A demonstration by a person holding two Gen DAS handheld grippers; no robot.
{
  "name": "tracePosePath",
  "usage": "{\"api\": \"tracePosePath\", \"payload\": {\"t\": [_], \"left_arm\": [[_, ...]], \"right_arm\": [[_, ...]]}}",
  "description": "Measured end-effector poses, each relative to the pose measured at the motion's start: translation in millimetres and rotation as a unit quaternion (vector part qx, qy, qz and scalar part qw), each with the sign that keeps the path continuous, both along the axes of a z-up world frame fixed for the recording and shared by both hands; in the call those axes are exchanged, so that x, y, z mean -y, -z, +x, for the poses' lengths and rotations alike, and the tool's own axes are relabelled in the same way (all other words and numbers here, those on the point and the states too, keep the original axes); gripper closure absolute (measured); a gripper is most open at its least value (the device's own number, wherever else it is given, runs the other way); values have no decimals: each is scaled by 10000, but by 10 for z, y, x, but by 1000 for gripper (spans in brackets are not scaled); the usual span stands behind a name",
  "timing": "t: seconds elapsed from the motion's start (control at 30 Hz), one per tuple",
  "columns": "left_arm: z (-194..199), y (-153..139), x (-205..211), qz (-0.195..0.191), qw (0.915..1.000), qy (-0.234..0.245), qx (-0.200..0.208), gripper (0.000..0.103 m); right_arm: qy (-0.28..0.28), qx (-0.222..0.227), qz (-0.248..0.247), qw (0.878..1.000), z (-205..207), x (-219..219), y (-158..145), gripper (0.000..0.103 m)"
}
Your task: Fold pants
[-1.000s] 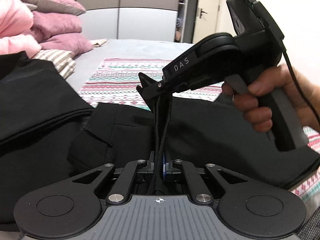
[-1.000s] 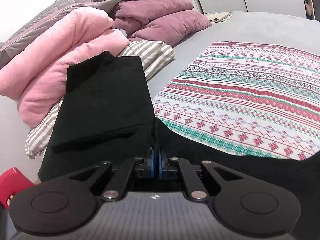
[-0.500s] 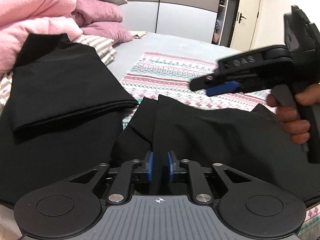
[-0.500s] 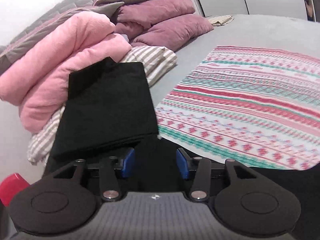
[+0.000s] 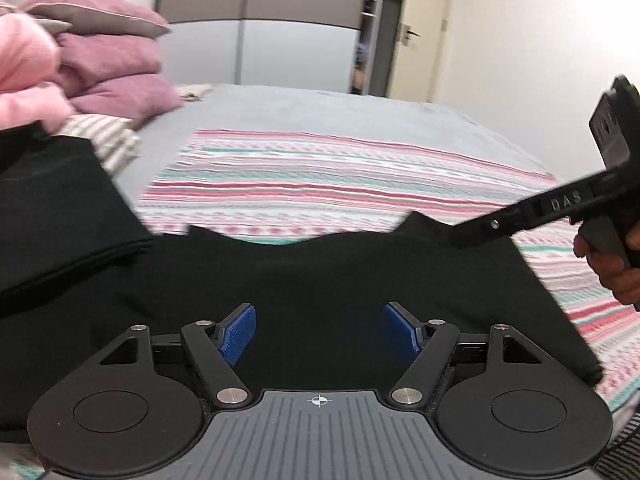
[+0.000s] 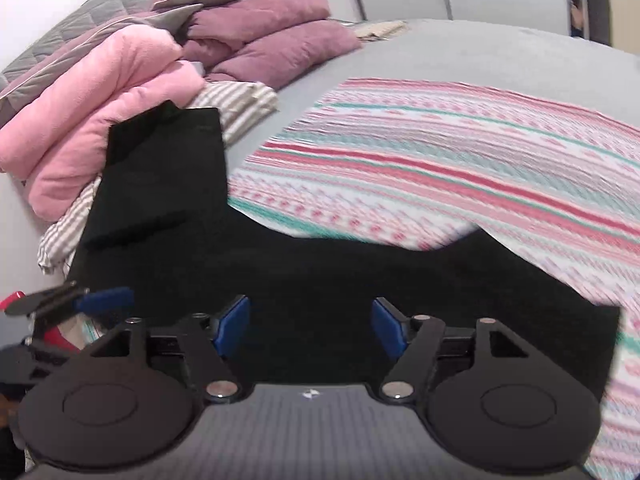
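The black pants (image 5: 320, 264) lie flat on the bed, spread wide across the near edge of the patterned sheet. My left gripper (image 5: 320, 332) hovers just above them, its jaws opening, blue pads apart and nothing pinched between them. In the right wrist view the same pants (image 6: 328, 280) fill the foreground under my right gripper (image 6: 311, 330), whose jaws are also opening and hold no cloth. A hand (image 5: 612, 272) holds the right gripper at the far right of the left wrist view. The left gripper's blue pad (image 6: 106, 298) shows at the left edge.
A folded black garment (image 5: 60, 216) rests on a striped cloth (image 6: 236, 104) to the left. Behind it are a pink blanket (image 6: 108, 92) and purple pillows (image 6: 280, 36). The patterned sheet (image 5: 340, 184) covers the grey bed (image 5: 320, 112). A wardrobe (image 5: 260, 28) and door stand beyond.
Both grippers went from shut on the pants' fabric to open and let it go. The right gripper moved away to the right. The pants now lie flat.
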State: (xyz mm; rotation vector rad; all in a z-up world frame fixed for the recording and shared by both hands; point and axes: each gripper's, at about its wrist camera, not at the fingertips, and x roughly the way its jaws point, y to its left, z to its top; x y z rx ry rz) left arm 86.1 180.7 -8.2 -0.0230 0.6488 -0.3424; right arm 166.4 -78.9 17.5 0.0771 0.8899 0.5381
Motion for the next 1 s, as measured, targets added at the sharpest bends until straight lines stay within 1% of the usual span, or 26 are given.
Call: {"api": "tracePosePath", "payload": {"t": [0.1, 0.23, 0.37, 0.5, 0.67, 0.77, 0.83, 0.87, 0.93, 0.97, 1.0], "left_arm": [[-45, 13, 241, -35, 9997, 249, -30, 24], [-78, 55, 569, 42, 9984, 563, -62, 23], [-137, 137, 884, 54, 9959, 897, -105, 22], [-240, 245, 1219, -38, 9916, 1279, -170, 22], [-334, 381, 1564, -14, 9857, 1667, -246, 22], [-393, 454, 1709, -22, 9820, 1873, -234, 22], [-424, 509, 1793, 31, 9799, 1984, -215, 22], [-443, 540, 1830, 72, 9787, 2040, -205, 22], [-472, 607, 1904, 187, 9763, 2145, -231, 22], [-485, 639, 1929, 259, 9751, 2184, -278, 22], [-494, 684, 1962, 354, 9734, 2236, -358, 22]], "right_arm": [[206, -83, -112, 9997, -185, 295, 11, 32], [502, -198, -219, 9983, -425, 658, 56, 32], [762, -350, -186, 9963, -663, 959, 154, 32], [993, -635, -48, 9930, -882, 1195, 308, 32], [1199, -988, 368, 9872, -1101, 1426, 493, 34], [1315, -1191, 705, 9816, -1173, 1516, 577, 41], [1396, -1270, 916, 9777, -1223, 1581, 623, 50], [1426, -1321, 999, 9758, -1242, 1608, 648, 52], [1476, -1463, 1198, 9708, -1280, 1660, 700, 61], [1487, -1526, 1297, 9684, -1299, 1687, 730, 63], [1499, -1573, 1374, 9664, -1316, 1717, 756, 70]]}}
